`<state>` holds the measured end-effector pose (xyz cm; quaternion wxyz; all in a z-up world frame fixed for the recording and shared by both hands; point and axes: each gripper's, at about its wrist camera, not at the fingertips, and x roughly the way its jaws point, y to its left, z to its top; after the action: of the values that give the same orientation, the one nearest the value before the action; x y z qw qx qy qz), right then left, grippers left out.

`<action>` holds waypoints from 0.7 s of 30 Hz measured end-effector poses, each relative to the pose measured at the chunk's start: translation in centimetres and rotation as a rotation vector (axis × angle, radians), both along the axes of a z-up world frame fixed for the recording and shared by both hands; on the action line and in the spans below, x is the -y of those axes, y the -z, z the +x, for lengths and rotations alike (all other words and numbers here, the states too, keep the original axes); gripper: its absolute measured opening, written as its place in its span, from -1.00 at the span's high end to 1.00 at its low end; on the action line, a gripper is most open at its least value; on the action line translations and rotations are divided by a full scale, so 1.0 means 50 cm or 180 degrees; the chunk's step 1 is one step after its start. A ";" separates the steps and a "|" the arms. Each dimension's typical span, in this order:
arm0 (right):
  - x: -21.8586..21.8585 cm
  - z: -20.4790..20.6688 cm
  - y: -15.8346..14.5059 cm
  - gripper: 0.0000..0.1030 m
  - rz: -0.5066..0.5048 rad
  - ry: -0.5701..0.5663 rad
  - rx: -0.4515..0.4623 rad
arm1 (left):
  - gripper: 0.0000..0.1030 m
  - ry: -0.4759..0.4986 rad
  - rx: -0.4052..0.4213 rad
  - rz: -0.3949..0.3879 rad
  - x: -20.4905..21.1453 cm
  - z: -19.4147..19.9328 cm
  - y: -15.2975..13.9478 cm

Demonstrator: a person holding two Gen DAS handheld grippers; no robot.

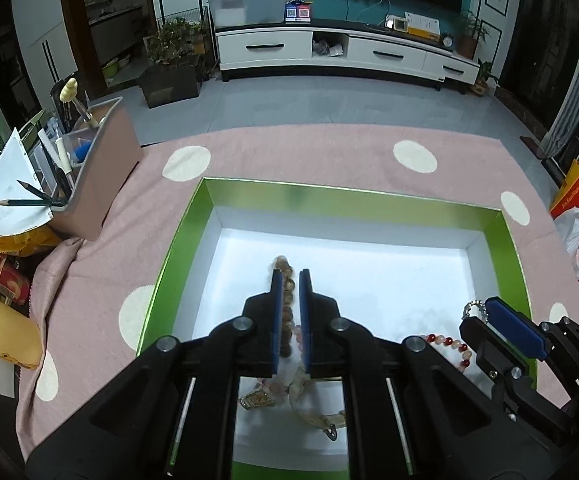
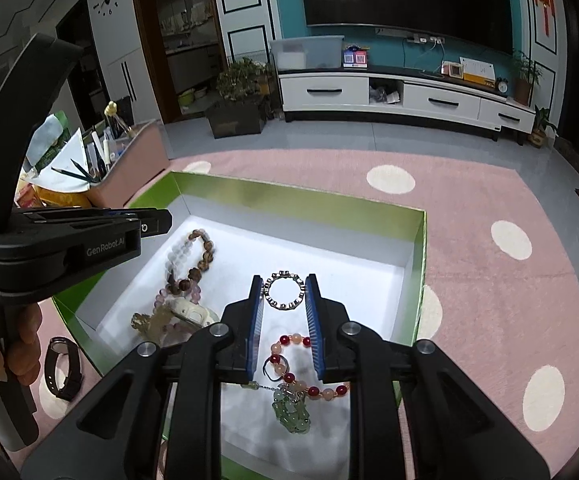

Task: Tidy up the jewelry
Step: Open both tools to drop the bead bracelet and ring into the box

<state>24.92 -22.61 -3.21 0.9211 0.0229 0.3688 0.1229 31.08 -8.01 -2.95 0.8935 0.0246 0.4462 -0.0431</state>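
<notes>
Jewelry fills a green-rimmed box (image 2: 417,264) on our pink dotted cloth (image 2: 489,300); we hold a gripper in each hand above its white floor. Our left gripper (image 1: 290,276) has its jaws together on a brown bead bracelet (image 1: 287,312), which runs between the blue pads; in the right view that strand (image 2: 197,256) shows blurred beneath the left tool, so we cannot tell whether it rests on the floor or hangs. Our right gripper (image 2: 284,280) is clamped on a small silver ring bracelet (image 2: 284,291), the pads touching its two sides. Beneath the right tool lie a red-and-peach bead bracelet (image 2: 309,364) and a green jade pendant (image 2: 291,412); near the left tool lie a pink bead strand (image 2: 165,300) and a pale carved piece (image 2: 189,314). Outside the box, a black wristwatch (image 2: 61,364) sits on the cloth. We judge the sorting well advanced: most pieces are boxed, two are in hand, the watch remains.
</notes>
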 end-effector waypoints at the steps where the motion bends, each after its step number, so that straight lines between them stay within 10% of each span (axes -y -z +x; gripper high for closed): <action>1: 0.000 -0.001 0.001 0.60 0.0002 -0.0005 -0.0010 | 0.85 0.0000 -0.0003 -0.0001 0.001 0.000 -0.001; 6: 0.004 -0.012 -0.002 0.33 0.0029 0.0036 0.0001 | 0.75 0.0035 0.0019 0.0029 0.007 -0.012 -0.003; 21: 0.026 -0.115 -0.049 -0.34 0.0230 0.0112 0.0143 | -0.69 0.0120 0.0233 0.0028 0.019 -0.115 -0.076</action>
<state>19.19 -23.89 -0.77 0.9297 0.0598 0.3429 0.1204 25.34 -8.95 0.85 0.9082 0.0386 0.4129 -0.0571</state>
